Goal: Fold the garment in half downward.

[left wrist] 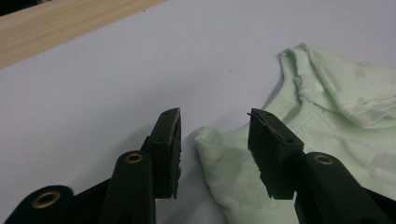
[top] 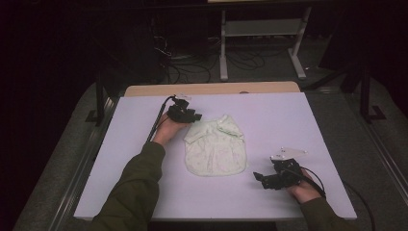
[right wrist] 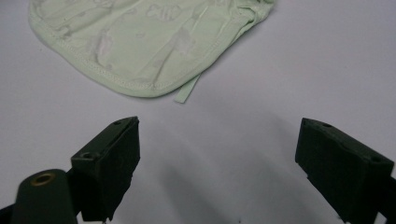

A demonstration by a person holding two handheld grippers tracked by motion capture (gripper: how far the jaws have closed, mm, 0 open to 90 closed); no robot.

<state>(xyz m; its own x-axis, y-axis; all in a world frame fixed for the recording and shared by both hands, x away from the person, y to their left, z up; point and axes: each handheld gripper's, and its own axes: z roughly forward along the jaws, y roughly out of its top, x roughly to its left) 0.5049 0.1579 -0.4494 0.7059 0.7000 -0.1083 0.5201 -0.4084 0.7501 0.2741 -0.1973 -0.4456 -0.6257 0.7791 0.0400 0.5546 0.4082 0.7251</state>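
1. Near right of table [top: 144, 197]: right gripper [top: 263, 179], jaws wide apart, nothing betw. them; garment hem lies just beyond the tips, not touched.
2. Centre: pale green baby garment [top: 215, 150], flat on white surface, collar/sleeve end far, rounded hem near; loose tag strip at hem in right gripper view.
3. Far left of garment: left gripper [left wrist: 214, 135], jaws part-closed w/ gap left, sleeve corner [left wrist: 208, 140] betw. them; pads not yet pressing cloth.
4. Step in hand (judged): pinch sleeve corner. To do well: keep tips low on the surface, take both cloth layers, close fully before lifting; right gripper ready for hem.
5. Far edge: wooden strip [top: 211, 88].
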